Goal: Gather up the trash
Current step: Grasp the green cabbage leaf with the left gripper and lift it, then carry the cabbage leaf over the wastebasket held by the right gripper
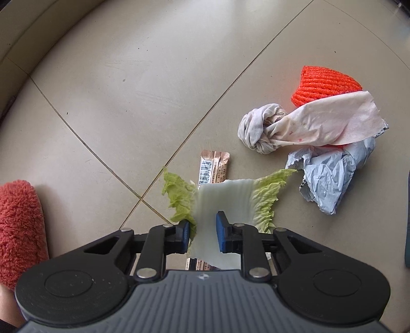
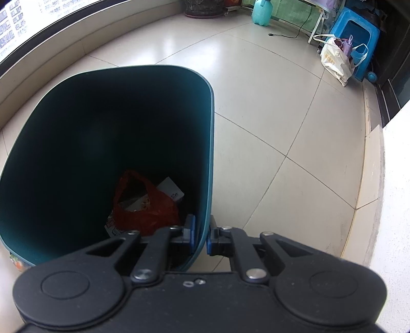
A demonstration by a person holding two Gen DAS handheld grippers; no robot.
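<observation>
In the left wrist view my left gripper (image 1: 203,230) is shut on a cabbage leaf (image 1: 225,199), its white stalk between the blue pads and its green edges spread to both sides. Under the leaf lies a pink snack wrapper (image 1: 214,167) on the tiled floor. To the right lie a soiled paper towel (image 1: 315,123), a crumpled pale blue bag (image 1: 330,176) and an orange ribbed foam net (image 1: 325,83). In the right wrist view my right gripper (image 2: 201,237) is shut on the rim of a dark teal trash bin (image 2: 208,143). The bin holds a red plastic bag (image 2: 148,207) and paper scraps.
A red fluffy slipper (image 1: 19,230) is at the left edge. A wall skirting (image 1: 23,33) curves along the far left. In the right wrist view a blue stool (image 2: 358,33), a white shopping bag (image 2: 335,60) and a teal jug (image 2: 262,11) stand at the back; a white wall edge (image 2: 394,179) is on the right.
</observation>
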